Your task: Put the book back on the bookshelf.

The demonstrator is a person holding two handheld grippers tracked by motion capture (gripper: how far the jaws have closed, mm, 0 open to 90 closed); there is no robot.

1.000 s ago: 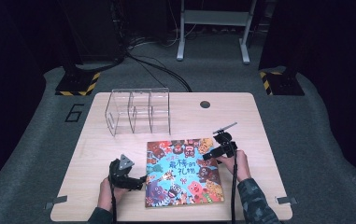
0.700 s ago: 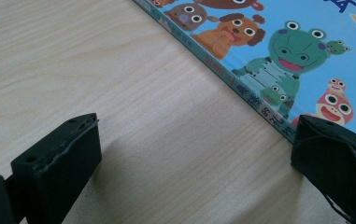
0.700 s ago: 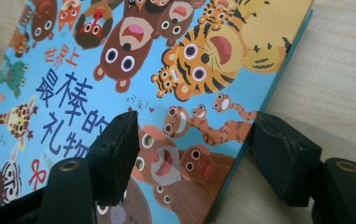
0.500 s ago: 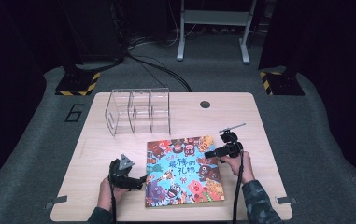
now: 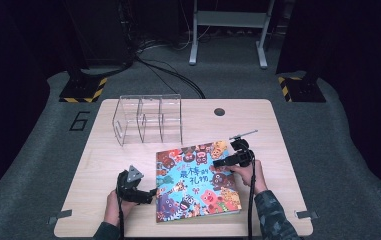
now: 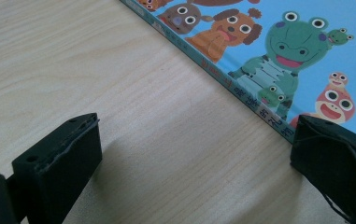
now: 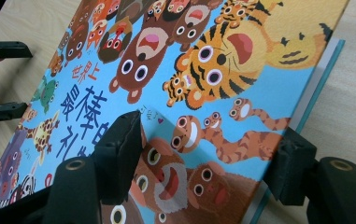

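A picture book (image 5: pixel 195 182) with cartoon animals on a blue cover lies flat on the front half of the wooden table (image 5: pixel 258 125). My left gripper (image 5: pixel 152 193) rests at the book's left edge. Its jaws (image 6: pixel 196 128) stand wide open, one on bare wood and the other at the book's spine (image 6: pixel 241 93). My right gripper (image 5: pixel 218 163) lies over the book's right side. Its jaws have just been closing, and the gripper (image 7: pixel 210 133) has one jaw on the cover (image 7: pixel 189 70) and the other at the book's outer edge. I see no firm pinch.
A clear acrylic rack (image 5: pixel 148 119) with several compartments stands at the back left of the table. A round cable hole (image 5: pixel 219 111) is behind the book. The left gripper (image 7: pixel 5 79) shows far off beyond the book. Dark floor surrounds the table.
The right hand has shifted slightly at the book's right edge. The left gripper and the book have stayed where they were.
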